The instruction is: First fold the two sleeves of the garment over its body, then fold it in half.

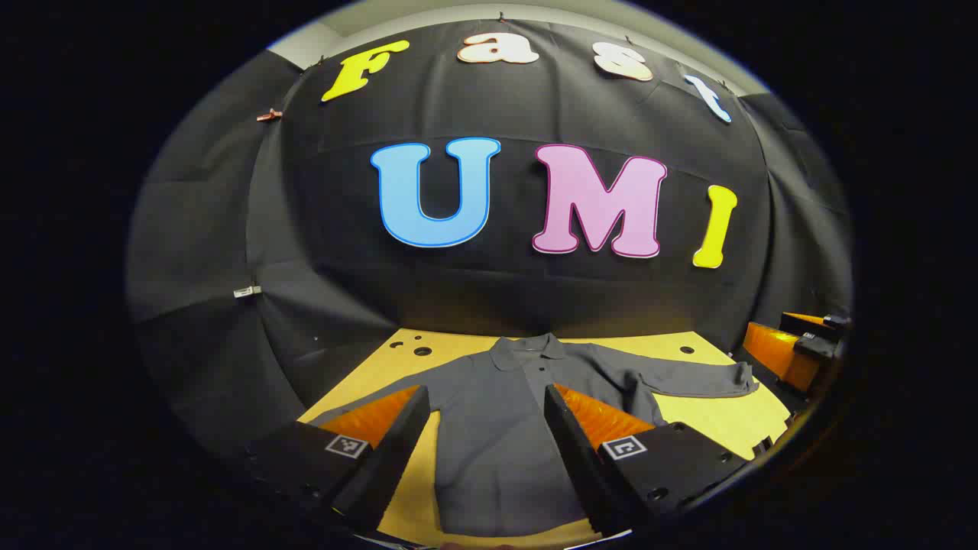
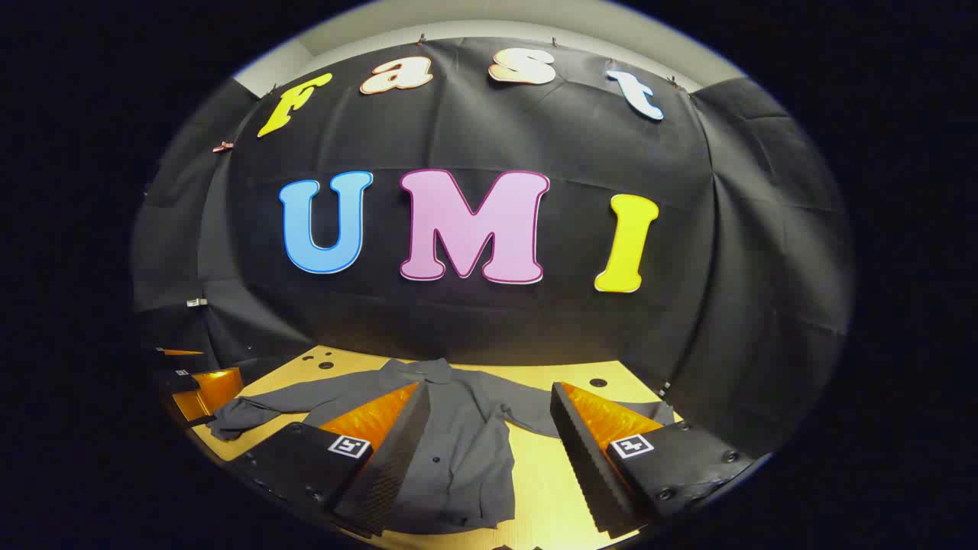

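Dim booth, overhead light, sharp centre, strong fisheye bending and darkening toward edges.

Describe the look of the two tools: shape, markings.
Left tool and right tool look alike: two wedge-shaped fingers with ribbed inner faces, each on a black block with screws and a small square black-and-white marker tag.

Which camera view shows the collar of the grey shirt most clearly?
The left gripper view: the collar sits near the centre, unobstructed, between the open fingers. In the right gripper view the collar appears smaller and left of centre.
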